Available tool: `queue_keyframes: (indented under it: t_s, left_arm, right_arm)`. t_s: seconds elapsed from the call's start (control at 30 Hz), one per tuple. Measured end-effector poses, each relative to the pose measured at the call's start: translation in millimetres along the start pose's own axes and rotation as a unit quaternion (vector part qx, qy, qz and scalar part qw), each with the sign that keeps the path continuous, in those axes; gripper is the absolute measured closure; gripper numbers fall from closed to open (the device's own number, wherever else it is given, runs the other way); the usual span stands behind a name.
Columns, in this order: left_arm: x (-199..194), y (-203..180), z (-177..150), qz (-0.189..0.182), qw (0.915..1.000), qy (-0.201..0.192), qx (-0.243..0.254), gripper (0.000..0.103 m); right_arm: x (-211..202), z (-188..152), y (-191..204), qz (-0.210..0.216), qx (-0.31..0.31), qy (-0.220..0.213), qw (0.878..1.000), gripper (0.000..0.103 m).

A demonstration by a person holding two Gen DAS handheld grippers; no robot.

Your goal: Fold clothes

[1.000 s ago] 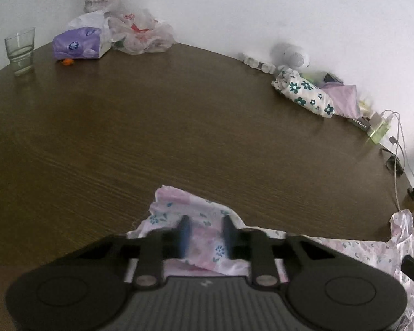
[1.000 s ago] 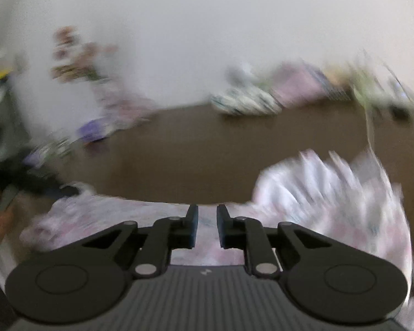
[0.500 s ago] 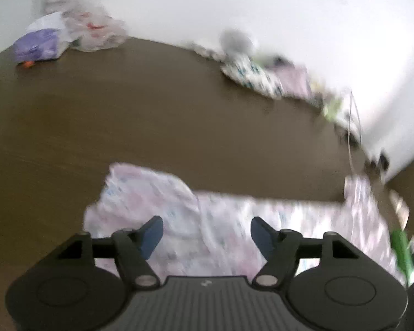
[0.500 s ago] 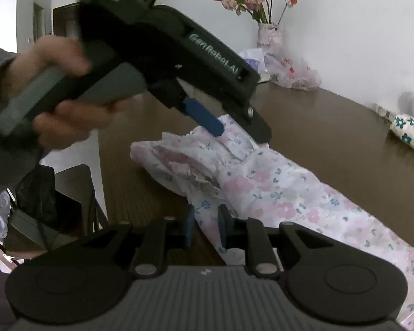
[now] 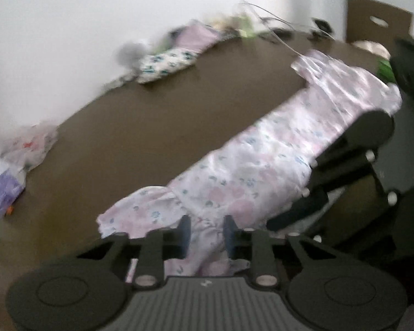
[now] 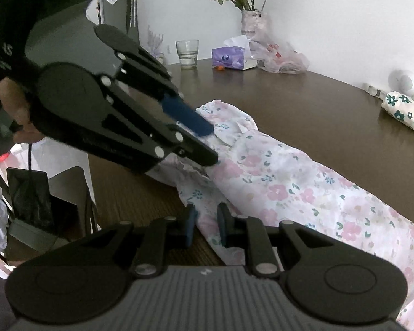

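Brown table (image 6: 289, 96); both grippers' jaws pinch floral garment (image 6: 289, 182); vase (image 6: 252, 24) only right view.

garment (image 6: 289, 187) across near table (image 6: 289, 104) | glass (image 6: 187, 53), tissue box (image 6: 229, 58) far | umbrella (image 6: 403, 111), probably, far right

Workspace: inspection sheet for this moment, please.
Surface: dark wooden table, round-edged.
Job's things: floral garment, stretched lengthwise along the near edge.
Clutter: glass, tissue box, plastic bag, vase of flowers, folded floral cloth.
Grippers: left tongs narrow, cloth between the fingers; right tongs likewise at the garment's edge. Closure on neither is clear.
Cables: thin wires at the far rim, blurred.
Surroundings: white wall, chair back.
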State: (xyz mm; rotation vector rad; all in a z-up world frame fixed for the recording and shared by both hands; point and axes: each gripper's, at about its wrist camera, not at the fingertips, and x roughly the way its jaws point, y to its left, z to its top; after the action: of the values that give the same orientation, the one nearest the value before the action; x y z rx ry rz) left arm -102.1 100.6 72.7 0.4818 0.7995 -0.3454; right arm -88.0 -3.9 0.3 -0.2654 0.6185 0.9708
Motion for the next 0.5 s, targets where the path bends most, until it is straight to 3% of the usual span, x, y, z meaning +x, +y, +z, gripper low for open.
queue_keyframes:
  t_s: [0.07,0.13,0.23,0.33,0.43,0.5]
  left_arm:
    - [3,-2,4,0.011,0.9996,0.008,0.024,0.094]
    - [3,-7,5,0.031,0.9985,-0.001,0.046,0.096]
    - [8,-9,11,0.068,0.9957,-0.016,0.061,0.100]
    - [10,-3,7,0.083,0.9945,-0.029,0.057,0.100]
    - [5,-3,1,0.068,0.9949,-0.031,0.068,0.091]
    - [-5,-11,-5,0.045,0.9937,-0.036,0.097,0.077]
  right_arm:
    - [0,0,0,-0.001,0.003,0.000,1.000,0.092]
    - [0,0,0,-0.003,0.006,0.000,1.000,0.099]
    - [0,-1,0,-0.004,0.007,0.000,1.000,0.101]
    - [-2,-3,2,-0.003,-0.001,0.001,1.000,0.101]
    - [-5,-2,3,0.006,-0.005,0.006,1.000,0.100]
    - [-14,3,-2,0.022,0.005,-0.004,1.000,0.097]
